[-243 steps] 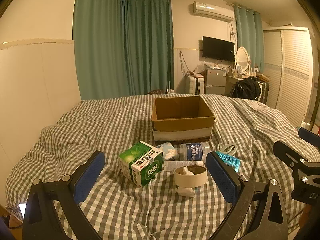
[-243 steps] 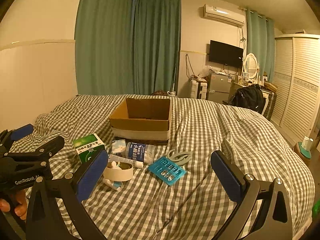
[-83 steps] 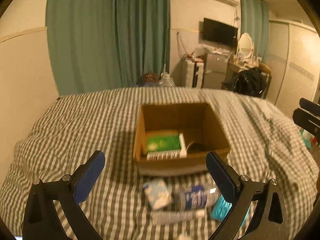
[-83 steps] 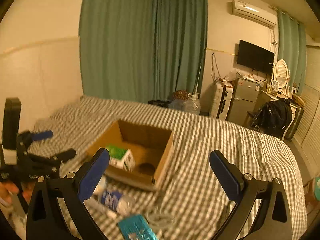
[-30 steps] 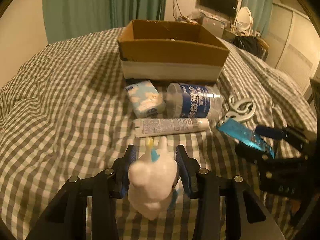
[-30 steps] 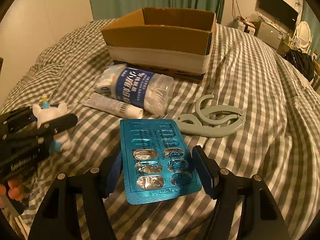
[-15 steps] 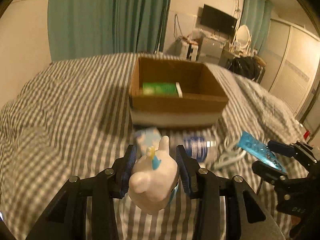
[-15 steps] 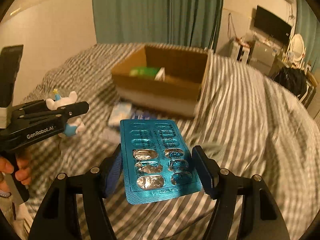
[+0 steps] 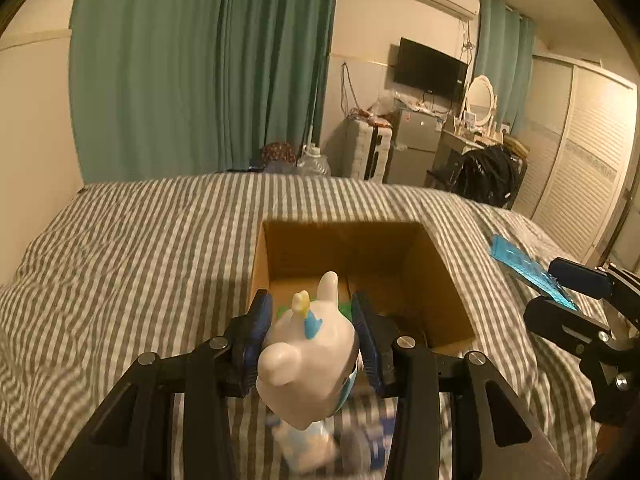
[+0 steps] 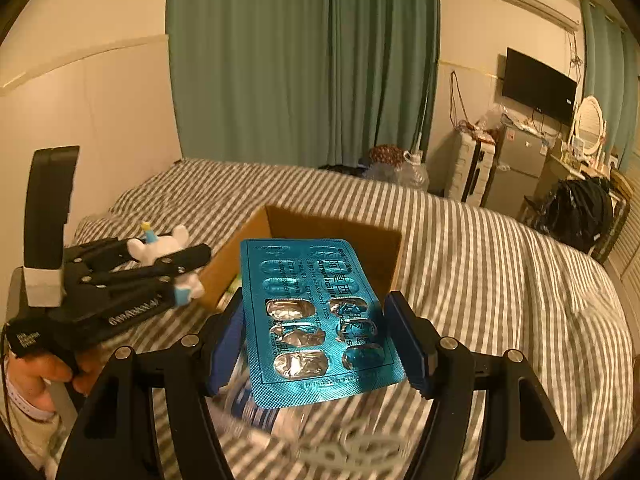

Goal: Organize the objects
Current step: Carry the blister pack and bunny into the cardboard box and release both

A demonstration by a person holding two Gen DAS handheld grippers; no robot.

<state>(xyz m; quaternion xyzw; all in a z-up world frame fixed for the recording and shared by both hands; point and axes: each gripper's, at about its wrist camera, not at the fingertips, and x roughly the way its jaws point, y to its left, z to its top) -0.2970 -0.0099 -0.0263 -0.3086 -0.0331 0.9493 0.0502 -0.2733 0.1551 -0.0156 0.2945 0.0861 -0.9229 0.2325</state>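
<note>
While both claws are hanging above the bed [image 9: 120, 264], the left claw [image 9: 312, 320] is pinching a white toy figure [image 9: 308, 356] with a yellow-and-blue tuft between its blue pads [image 9: 258, 332], right at the near edge of the open cardboard box [image 9: 440, 276]. Something green is showing in the box bottom behind the toy, mostly hidden. The right claw [image 10: 316, 344] is gripping a teal blister pack [image 10: 316, 320] by its side edges, pack lying roughly flat, several foil pockets looking popped. From the right wrist view the pack is sitting in front of the box [image 10: 248, 256], with the left claw [image 10: 188, 268] and toy [image 10: 160, 248] just left of the box corner, and a hand [image 10: 44, 372] is wrapping the left handle. From the left wrist view the right claw [image 9: 560, 296] is holding the pack [image 9: 528, 272] off to the right of the box. Blurred items are lying on the striped cover below both claws; cannot tell what they are.
</note>
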